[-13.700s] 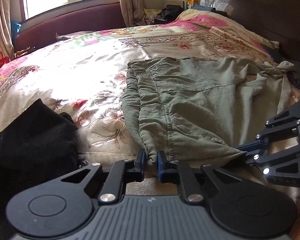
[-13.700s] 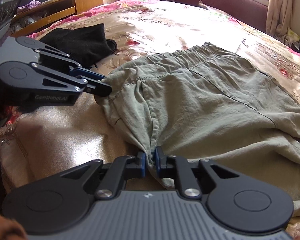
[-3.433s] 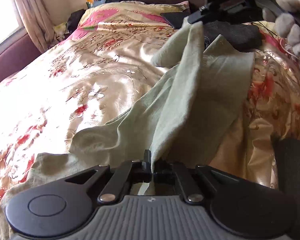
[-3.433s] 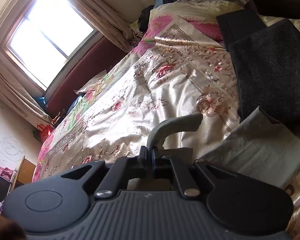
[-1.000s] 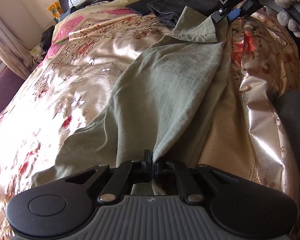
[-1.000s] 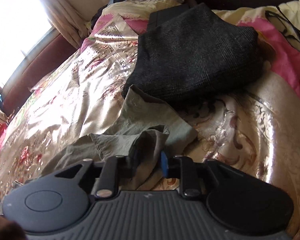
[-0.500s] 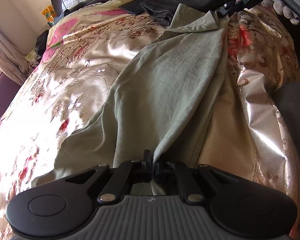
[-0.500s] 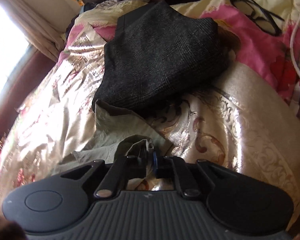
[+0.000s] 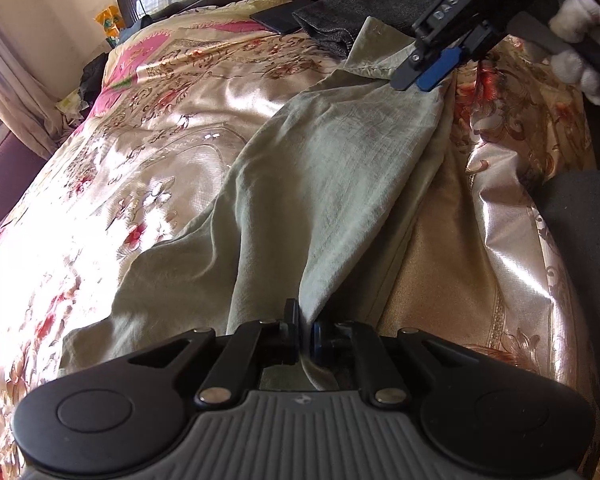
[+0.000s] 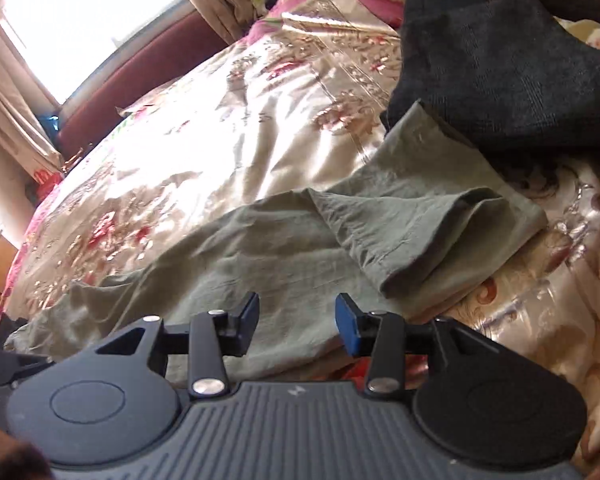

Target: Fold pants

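So since a moment ago the right gripper [image 10: 297,322] has let go of the pant cuff it was pinching: its jaws are opening and stand apart with nothing between them, just hovering over the cloth. The cuff [image 10: 440,236] now lies dropped on the bedspread [image 10: 228,120], folded over on itself, just beside the dark grey garment [image 10: 512,68] near the pillows.

The left gripper [image 9: 305,330] hasn't really gone anywhere. Its jaws are nearly closed on a ridge of the green pants [image 9: 332,184], though they're easing open a touch, and the fabric runs up from the pinch in a taut crease toward the far end of the leg. In the left wrist view you can see the right gripper [image 9: 428,74] right at that far end.

Handling-wise: this looks like thin, light, floppy cotton or linen. It holds no shape, it wrinkles, and it'll probably slide easily on that shiny satin spread. I'd grab it at hems, seams or the waistband, where it's doubled up and thicker. Mid-panel pinches just make tents. Pull gently to flatten it or the whole thing drags.
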Available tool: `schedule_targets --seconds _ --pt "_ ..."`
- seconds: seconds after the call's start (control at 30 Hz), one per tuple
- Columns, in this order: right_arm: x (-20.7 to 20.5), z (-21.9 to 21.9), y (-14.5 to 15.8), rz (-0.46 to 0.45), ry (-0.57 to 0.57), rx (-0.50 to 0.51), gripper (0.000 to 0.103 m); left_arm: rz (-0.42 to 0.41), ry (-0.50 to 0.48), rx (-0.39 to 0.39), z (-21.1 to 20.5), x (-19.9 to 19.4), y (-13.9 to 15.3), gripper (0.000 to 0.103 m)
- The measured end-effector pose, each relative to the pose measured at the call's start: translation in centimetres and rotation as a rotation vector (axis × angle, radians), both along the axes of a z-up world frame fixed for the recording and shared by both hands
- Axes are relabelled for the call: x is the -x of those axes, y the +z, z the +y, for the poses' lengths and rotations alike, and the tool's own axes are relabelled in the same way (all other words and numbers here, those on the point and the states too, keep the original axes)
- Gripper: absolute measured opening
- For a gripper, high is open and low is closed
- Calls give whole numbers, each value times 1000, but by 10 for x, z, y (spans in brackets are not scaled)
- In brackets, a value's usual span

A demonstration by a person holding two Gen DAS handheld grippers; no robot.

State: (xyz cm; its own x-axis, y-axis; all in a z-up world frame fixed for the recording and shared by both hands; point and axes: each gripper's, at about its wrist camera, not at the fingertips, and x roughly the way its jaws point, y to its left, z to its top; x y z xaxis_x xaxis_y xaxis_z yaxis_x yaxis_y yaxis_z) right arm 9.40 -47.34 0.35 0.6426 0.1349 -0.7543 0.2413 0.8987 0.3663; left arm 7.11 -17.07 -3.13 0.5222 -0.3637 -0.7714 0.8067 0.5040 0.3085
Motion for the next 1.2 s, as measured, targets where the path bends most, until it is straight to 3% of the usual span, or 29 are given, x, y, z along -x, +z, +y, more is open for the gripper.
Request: schedule_targets --seconds 0.1,0.27,0.4,0.53,0.63,0.7,0.83,0.93,1.0,1.1,1.2 --pt "-6 -35 5 -12 -157 26 40 8 -7 6 1 5 1 25" --pt "17 -82 49 -215 -352 63 46 15 -4 14 1 6 -1 25" --pt "36 -82 49 -158 -314 116 52 17 0 20 2 6 2 26" --pt "53 -40 36 -123 -119 194 52 13 -6 7 3 7 2 27" --pt "39 -20 25 -124 7 6 50 12 -7 -5 2 7 3 27" --pt "18 -8 14 -97 55 -4 50 8 -3 -12 1 7 3 27" --pt "-17 -10 -7 -35 4 73 49 21 9 0 0 7 5 27" --pt "-25 -23 13 -127 -78 255 49 23 4 -8 2 8 4 27" --pt "-26 -29 38 -198 -160 432 51 23 7 -11 2 8 4 27" --pt "-6 -40 64 -264 -189 423 52 30 19 4 5 8 6 27" --pt "25 -42 66 -212 -178 344 54 35 26 19 7 7 6 27"
